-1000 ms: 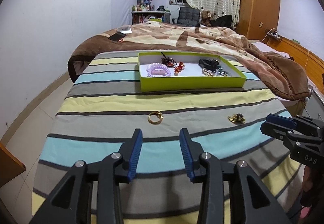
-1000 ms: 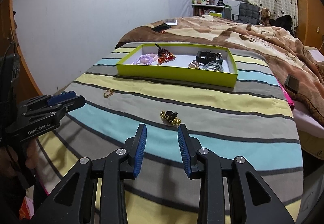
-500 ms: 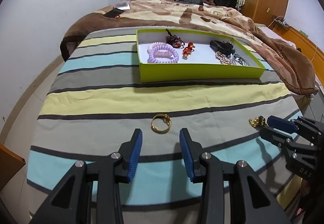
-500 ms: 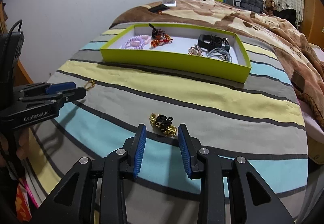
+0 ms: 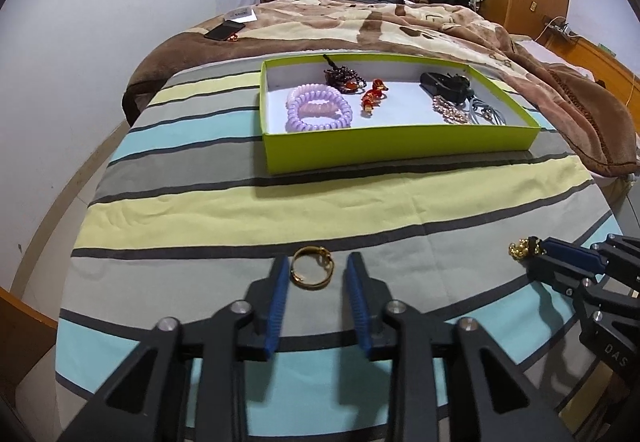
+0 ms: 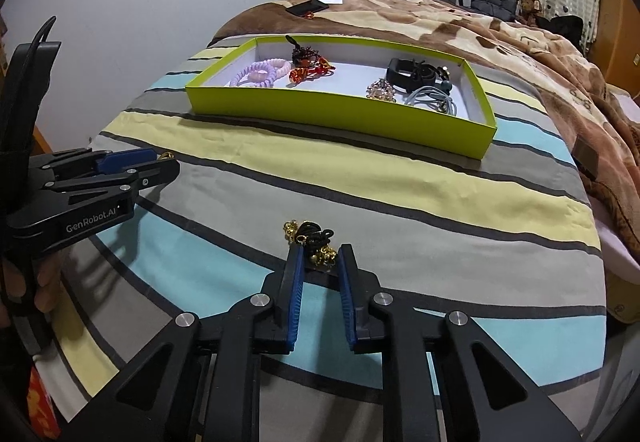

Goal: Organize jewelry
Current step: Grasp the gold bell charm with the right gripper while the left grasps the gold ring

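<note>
Closing left gripper (image 5: 316, 274) round gold ring (image 5: 311, 273), pads apparently clear — right gripper (image 6: 319, 262) likewise, beaded charm (image 6: 312, 240).

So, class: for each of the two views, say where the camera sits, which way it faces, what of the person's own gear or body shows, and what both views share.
Left wrist: sits on the left gripper, facing forward and down over the striped cover; its fingers flank the gold ring; the right gripper shows at right.
Right wrist: sits on the right gripper, facing likewise; the black-and-gold piece lies between its fingers; the left gripper and a hand show at left.
Shared: the green tray and both pieces.
</note>
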### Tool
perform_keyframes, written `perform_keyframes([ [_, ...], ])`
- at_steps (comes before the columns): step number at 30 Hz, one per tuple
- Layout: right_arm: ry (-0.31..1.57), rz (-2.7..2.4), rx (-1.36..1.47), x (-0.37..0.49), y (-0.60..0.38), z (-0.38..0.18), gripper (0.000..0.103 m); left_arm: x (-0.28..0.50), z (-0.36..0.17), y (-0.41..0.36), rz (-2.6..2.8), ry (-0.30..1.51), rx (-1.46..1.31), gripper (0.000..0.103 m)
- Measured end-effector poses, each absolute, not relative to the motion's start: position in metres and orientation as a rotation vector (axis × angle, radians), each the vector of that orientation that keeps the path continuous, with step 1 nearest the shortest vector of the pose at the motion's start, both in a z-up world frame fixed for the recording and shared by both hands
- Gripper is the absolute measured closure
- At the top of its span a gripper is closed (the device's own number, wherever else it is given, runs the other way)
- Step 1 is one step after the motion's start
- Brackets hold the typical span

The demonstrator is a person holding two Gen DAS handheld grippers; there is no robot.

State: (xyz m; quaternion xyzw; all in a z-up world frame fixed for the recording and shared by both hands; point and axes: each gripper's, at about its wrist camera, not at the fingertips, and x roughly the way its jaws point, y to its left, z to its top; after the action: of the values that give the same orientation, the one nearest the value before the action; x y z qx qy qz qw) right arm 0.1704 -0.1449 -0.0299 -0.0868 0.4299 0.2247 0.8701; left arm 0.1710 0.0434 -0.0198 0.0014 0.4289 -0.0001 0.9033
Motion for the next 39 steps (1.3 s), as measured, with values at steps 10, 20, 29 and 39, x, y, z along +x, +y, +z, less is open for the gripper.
perform_keyframes([
  [10, 0.884, 0.483, -0.142, 0.164, -0.152, -0.025, 0.087, 0.16, -0.018, 0.041, -0.048, 0.881, -0.021, 0.08],
  [20, 0.861, 0.483, -0.099, 0.156, -0.162, -0.019, 0.087, 0.144, -0.011, 0.032, -0.092, 0.858, -0.038, 0.08],
  [29, 0.817, 0.478, -0.061, 0.145, -0.172, -0.003, 0.088, 0.134, 0.008, 0.024, -0.136, 0.801, -0.048, 0.08],
  [39, 0.765, 0.472, -0.021, 0.141, -0.184, 0.018, 0.087, 0.131, 0.029, 0.017, -0.165, 0.752, -0.047, 0.08],
])
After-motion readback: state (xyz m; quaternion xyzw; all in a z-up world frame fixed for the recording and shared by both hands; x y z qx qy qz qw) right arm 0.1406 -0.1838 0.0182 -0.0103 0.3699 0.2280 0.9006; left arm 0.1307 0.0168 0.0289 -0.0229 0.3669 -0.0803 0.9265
